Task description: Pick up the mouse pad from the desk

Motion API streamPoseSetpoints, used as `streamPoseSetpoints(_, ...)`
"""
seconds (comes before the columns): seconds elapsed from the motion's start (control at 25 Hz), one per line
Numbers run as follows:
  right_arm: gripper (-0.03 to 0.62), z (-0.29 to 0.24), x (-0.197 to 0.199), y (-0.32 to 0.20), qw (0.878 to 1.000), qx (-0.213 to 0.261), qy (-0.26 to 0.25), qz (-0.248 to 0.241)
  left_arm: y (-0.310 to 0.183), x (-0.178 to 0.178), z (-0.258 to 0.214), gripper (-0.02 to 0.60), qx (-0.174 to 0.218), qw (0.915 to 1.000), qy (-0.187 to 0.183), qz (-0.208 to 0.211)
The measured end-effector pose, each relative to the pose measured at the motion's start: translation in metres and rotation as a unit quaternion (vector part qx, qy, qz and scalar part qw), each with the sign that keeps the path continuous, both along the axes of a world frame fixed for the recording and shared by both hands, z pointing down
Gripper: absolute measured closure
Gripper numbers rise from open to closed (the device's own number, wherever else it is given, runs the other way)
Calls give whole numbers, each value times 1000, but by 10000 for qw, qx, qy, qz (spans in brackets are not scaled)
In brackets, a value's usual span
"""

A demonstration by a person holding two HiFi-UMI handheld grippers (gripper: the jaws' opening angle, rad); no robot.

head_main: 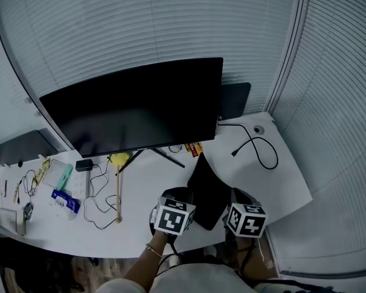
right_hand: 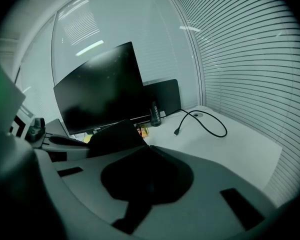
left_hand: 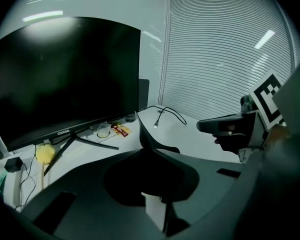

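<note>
Left gripper (left_hand: 149,151), right gripper (right_hand: 140,148) jaws clamp mouse pad (head_main: 208,190); its near edge hidden behind them.

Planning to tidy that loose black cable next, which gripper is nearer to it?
Right. The right gripper is just short of the black cable, at the mouse pad's right edge; the left gripper holds the opposite edge, farther off.

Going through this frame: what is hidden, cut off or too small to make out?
- Head view: where the mouse pad is gripped, covered by the left marker cube and right marker cube.
- Head view: small clutter at the desk's left end, too small and blurred to name.
- Right gripper view: print on the dark bottle, too small to read.
- Left gripper view: the mouse pad's face, seen edge-on.
</note>
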State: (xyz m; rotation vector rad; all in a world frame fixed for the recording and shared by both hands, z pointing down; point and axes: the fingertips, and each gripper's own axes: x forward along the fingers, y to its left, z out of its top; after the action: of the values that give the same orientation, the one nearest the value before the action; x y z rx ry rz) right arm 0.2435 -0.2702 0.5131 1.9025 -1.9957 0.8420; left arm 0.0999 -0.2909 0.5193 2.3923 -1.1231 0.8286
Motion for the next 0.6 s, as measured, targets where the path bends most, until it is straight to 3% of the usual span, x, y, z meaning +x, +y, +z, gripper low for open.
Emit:
streamPoseSetpoints(0.28,560,-17,-2,-7,9997,227,-100,-29,-8,3,-35,541,496,9985,-89,225)
streamPoseSetpoints(0.6,560,-44,-13,-28,9979,550,-181,-288,-25,-7,-71,540,953,9954,-74,42)
